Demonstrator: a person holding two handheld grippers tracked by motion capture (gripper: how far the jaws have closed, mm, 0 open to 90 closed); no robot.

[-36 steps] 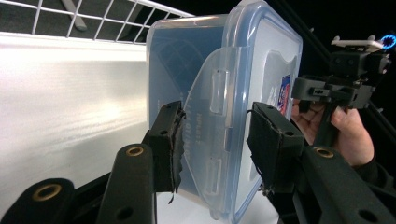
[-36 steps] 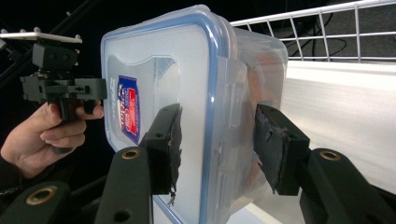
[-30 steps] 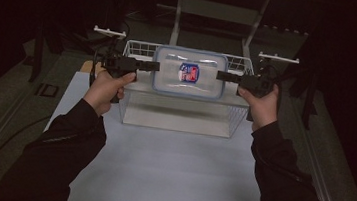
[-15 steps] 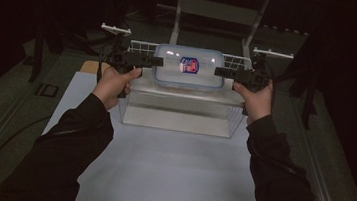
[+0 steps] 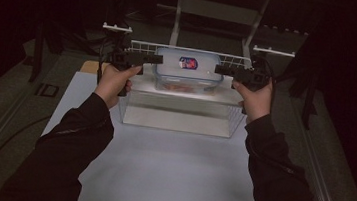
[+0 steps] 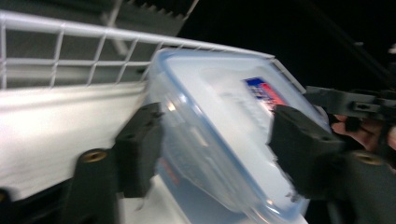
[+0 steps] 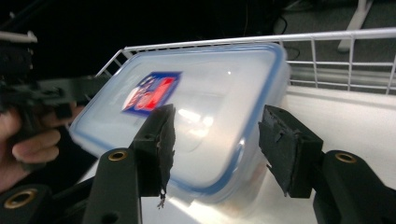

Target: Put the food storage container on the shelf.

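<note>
Two grippers held a lidded plastic container over a wire basket.

At the bottom of the high view, dark sleeves crossed the white desk (image 5: pixel 174 165) toward the frame's centre. Beyond them stood the white wire basket (image 5: pixel 180 112) with a clear front wall. Above centre, the left gripper (image 5: pixel 156 58) and the right gripper (image 5: pixel 218 69) met the short ends of the clear container (image 5: pixel 186 71), which sat at the basket's far rim with its blue-edged lid and red-and-blue label up. In both gripper views the black jaws stood apart on either side of a container end; whether they pressed on it could not be told.
</note>
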